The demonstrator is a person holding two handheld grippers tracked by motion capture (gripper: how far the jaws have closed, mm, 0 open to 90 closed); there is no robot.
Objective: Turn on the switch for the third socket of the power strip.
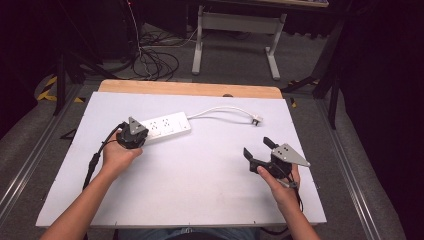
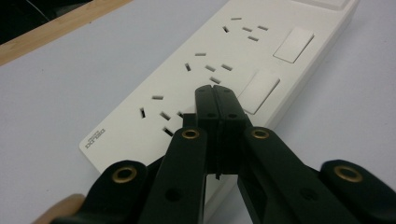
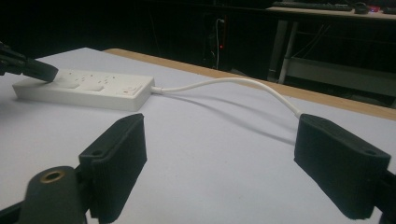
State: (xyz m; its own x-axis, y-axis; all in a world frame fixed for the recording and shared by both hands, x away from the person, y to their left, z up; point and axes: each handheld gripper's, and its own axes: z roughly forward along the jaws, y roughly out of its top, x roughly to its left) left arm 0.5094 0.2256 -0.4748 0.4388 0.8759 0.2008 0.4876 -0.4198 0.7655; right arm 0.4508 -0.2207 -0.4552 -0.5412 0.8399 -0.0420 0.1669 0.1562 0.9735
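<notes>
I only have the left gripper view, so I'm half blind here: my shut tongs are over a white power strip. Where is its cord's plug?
Observer: The white plug lies loose on the white table, beyond the right tongs.
Operator: Are those tongs open?
Observer: Yes, spread wide and holding nothing, aimed toward the white cord.
Operator: Which end of the strip am I on?
Observer: The left tongs sit at the white power strip end opposite the cord.
</notes>
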